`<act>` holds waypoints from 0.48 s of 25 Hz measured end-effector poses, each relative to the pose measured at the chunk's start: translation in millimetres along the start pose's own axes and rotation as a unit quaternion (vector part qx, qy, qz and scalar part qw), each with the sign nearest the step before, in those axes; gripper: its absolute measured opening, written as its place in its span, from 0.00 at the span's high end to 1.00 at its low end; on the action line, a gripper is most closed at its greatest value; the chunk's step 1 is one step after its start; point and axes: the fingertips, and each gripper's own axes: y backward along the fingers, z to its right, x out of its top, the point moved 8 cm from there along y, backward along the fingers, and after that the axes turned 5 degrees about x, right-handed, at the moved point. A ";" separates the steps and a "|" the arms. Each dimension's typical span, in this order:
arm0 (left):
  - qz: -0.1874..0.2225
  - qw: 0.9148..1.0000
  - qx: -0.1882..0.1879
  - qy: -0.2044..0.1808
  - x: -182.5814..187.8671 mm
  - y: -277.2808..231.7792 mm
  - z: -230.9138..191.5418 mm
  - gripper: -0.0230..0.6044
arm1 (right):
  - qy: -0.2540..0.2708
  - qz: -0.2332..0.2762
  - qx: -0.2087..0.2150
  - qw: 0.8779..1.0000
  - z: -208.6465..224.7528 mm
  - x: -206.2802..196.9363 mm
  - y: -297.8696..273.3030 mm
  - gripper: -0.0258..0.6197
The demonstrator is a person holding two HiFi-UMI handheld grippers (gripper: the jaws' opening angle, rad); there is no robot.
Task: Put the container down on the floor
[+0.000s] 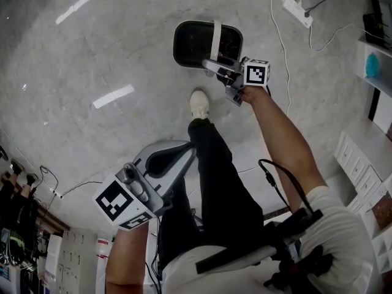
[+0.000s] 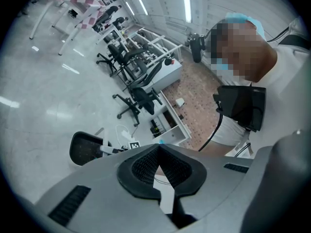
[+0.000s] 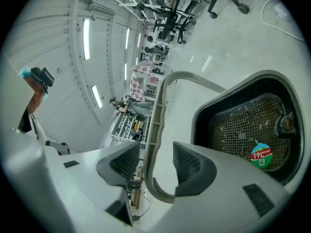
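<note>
A black mesh-bottomed container (image 1: pixel 195 45) with a grey-white bail handle (image 1: pixel 215 38) stands on the grey floor just ahead of the person's shoe (image 1: pixel 199 104). My right gripper (image 1: pixel 211 66) reaches over its near rim. In the right gripper view the handle (image 3: pixel 156 115) runs between the jaws, with a gap to each pad, so my right gripper (image 3: pixel 155 161) is open. The container (image 3: pixel 248 125) carries a round sticker inside. My left gripper (image 1: pixel 184 150) hovers by the person's left leg, and my left gripper (image 2: pixel 159 148) is shut on nothing. The container (image 2: pixel 82 148) lies far below it.
A white power strip (image 1: pixel 297 11) and its cable lie on the floor at the back right. White shelves (image 1: pixel 373 60) and drawer units (image 1: pixel 358 164) line the right side. Office chairs (image 2: pixel 136 98) stand further off. Open floor stretches to the left of the container.
</note>
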 end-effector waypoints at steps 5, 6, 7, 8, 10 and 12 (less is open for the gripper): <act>-0.003 1.000 -0.002 -0.001 0.0 0.5 2.6 0.95 | -0.009 -0.003 -0.023 1.000 -2.9 -5.4 13.5 0.62; -0.004 1.000 -0.006 -0.003 1.2 0.9 4.4 0.95 | -0.009 -0.005 -0.031 0.999 -4.5 -6.2 18.7 0.61; -0.007 1.000 -0.010 -0.006 2.2 2.0 7.1 0.95 | -0.011 -0.005 -0.039 0.999 -6.4 -8.0 24.9 0.61; -0.010 1.000 -0.015 -0.009 3.0 3.6 10.6 0.95 | -0.013 -0.005 -0.047 0.999 -9.0 -10.4 31.9 0.61; -0.014 0.999 -0.024 -0.018 4.9 8.4 17.9 0.95 | -0.014 -0.004 -0.062 0.998 -17.5 -14.9 46.3 0.61; -0.018 0.999 -0.032 -0.026 7.6 14.6 25.6 0.95 | -0.014 0.000 -0.075 0.997 -30.2 -19.5 60.9 0.61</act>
